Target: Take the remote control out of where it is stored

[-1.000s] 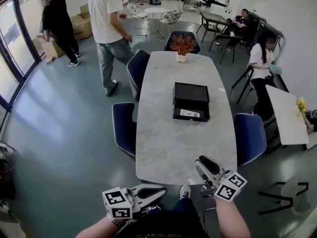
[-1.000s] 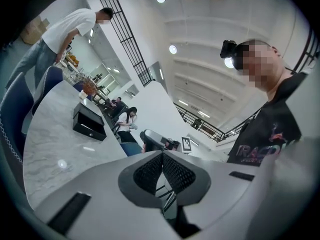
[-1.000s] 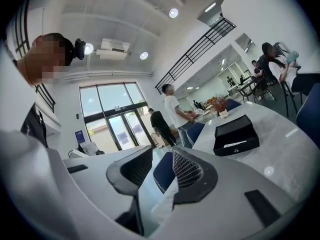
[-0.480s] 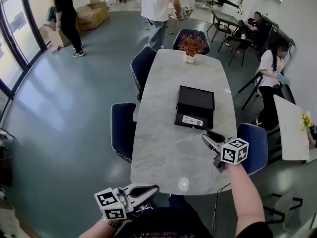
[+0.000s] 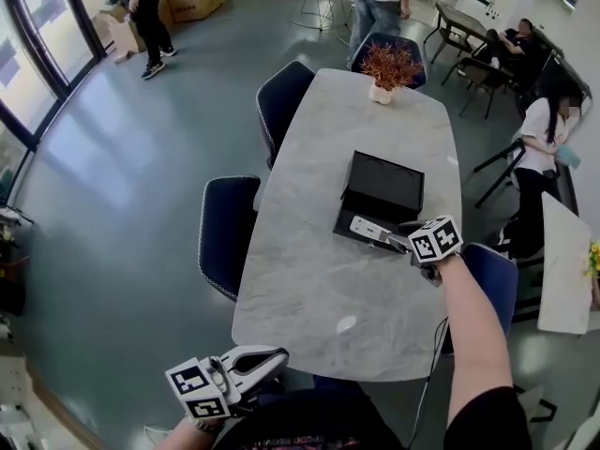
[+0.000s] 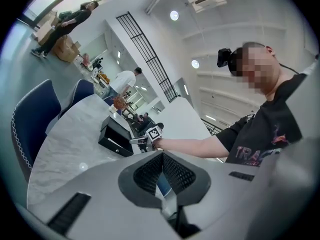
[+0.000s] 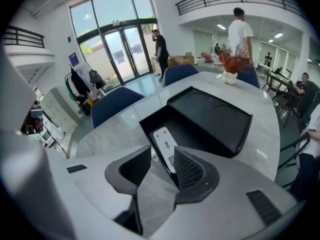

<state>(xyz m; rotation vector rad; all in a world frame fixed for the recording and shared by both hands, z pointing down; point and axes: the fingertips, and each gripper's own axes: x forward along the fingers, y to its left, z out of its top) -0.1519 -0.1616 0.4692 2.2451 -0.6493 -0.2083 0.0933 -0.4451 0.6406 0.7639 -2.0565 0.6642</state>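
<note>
A white remote control [image 5: 366, 228] [image 7: 164, 143] lies in the tray of an open black box [image 5: 384, 184] [image 7: 210, 115] on the marble table [image 5: 309, 279]. My right gripper [image 5: 394, 243] [image 7: 161, 157] points down at the box's near edge. Its jaws have just been opening and stand open, and the remote's near end shows in the gap between them, untouched. My left gripper [image 5: 277, 356] [image 6: 162, 168] hangs low by my body below the table's near edge, its pads meeting with nothing between them. From there the box [image 6: 116, 136] and my right arm are in sight.
Blue chairs [image 5: 227, 232] stand along the table's left side and one [image 5: 487, 270] at the right by my arm. A potted red plant [image 5: 388, 67] sits at the far end. People walk and sit farther back.
My right gripper has swung forward from the table's near edge to the box and tipped downward over the remote. The left gripper stayed low by my body, drifting slightly.
</note>
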